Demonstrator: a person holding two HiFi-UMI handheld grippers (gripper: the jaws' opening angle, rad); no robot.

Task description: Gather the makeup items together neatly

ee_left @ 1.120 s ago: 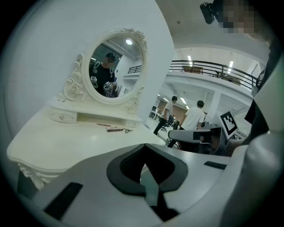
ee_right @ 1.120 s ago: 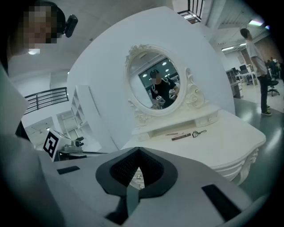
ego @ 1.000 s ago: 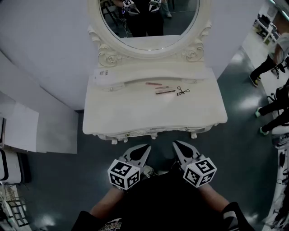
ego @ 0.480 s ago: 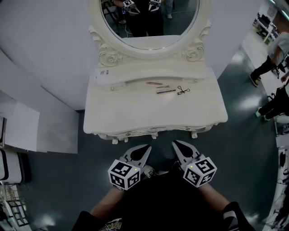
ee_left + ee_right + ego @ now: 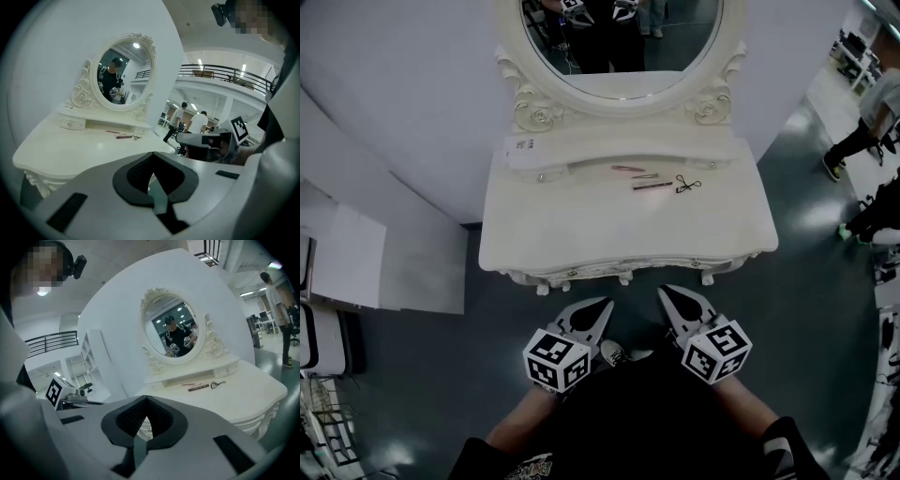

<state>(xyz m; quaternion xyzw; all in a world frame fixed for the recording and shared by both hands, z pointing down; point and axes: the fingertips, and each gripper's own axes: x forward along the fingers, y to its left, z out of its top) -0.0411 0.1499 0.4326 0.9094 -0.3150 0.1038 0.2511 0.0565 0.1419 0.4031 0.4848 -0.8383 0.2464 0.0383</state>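
Head view: both claws are together and empty, left claw and right claw, held over the floor just near of the white desk. On its far side, right of centre, lie the makeup items — eyelash curler rightmost — below the mirror.

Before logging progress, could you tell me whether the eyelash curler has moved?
No; the eyelash curler still lies right of the dark pencil on the dressing table.
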